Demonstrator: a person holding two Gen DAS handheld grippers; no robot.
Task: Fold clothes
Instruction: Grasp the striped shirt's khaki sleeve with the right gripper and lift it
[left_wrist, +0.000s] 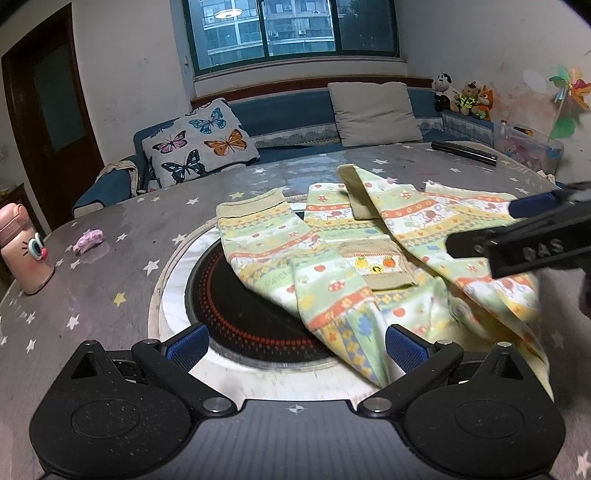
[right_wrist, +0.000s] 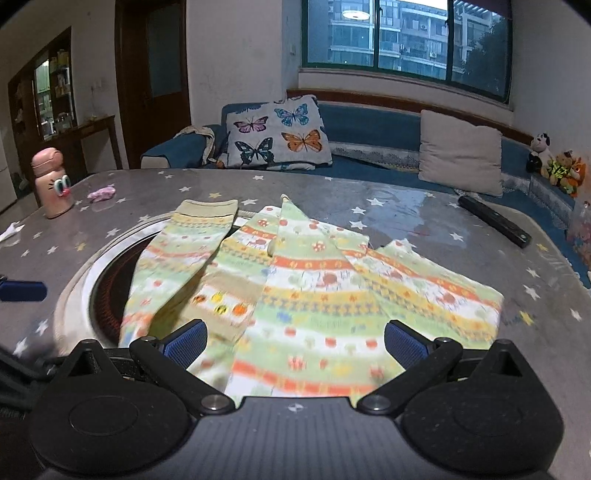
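Observation:
A small green, yellow and orange patterned garment (left_wrist: 332, 266) lies partly folded on the grey star-print table, over a round black cooktop (left_wrist: 236, 295). It also shows in the right wrist view (right_wrist: 314, 280), spread wide between the pads. My left gripper (left_wrist: 295, 345) is open and empty at the garment's near left edge. My right gripper (right_wrist: 293, 343) is open over the garment's near edge, holding nothing. The right gripper also shows in the left wrist view (left_wrist: 517, 236), at the garment's right side.
A pink bottle (left_wrist: 22, 247) and a pink wad (left_wrist: 88, 240) sit at the table's left. A black bar (left_wrist: 465, 151) lies at the back right. A blue sofa with a butterfly cushion (left_wrist: 199, 144) stands behind the table (left_wrist: 110, 295).

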